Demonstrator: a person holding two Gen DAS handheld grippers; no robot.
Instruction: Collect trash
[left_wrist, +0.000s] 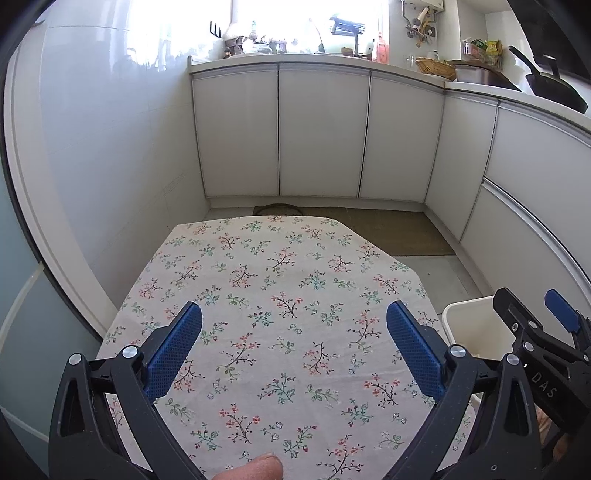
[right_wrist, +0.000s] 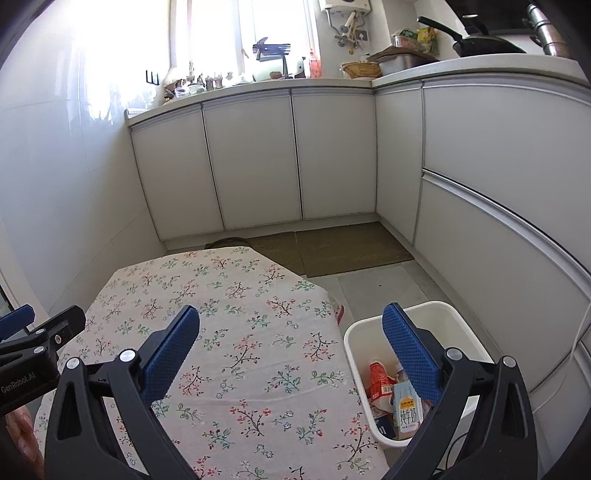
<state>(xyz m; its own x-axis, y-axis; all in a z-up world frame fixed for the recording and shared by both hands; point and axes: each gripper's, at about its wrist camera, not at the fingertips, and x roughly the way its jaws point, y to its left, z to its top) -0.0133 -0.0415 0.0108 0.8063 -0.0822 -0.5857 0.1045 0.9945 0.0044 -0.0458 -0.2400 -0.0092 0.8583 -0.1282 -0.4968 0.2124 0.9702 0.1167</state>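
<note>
A white trash bin (right_wrist: 439, 314) stands on the floor right of the table. It holds a milk carton (right_wrist: 406, 408), a red packet (right_wrist: 380, 380) and other wrappers. The bin also shows in the left wrist view (left_wrist: 472, 321). My left gripper (left_wrist: 294, 317) is open and empty above the floral tablecloth (left_wrist: 266, 302). My right gripper (right_wrist: 291, 321) is open and empty, with its right finger over the bin and its left finger over the tablecloth (right_wrist: 229, 325). No trash shows on the table. The right gripper also shows in the left wrist view (left_wrist: 532, 314).
White kitchen cabinets (left_wrist: 321, 133) run along the back and right. The counter (right_wrist: 266, 86) carries jars, a basket and a black pan (right_wrist: 480, 44). Green mats (right_wrist: 347, 251) lie on the floor beyond the table. A white wall (left_wrist: 103, 147) is at left.
</note>
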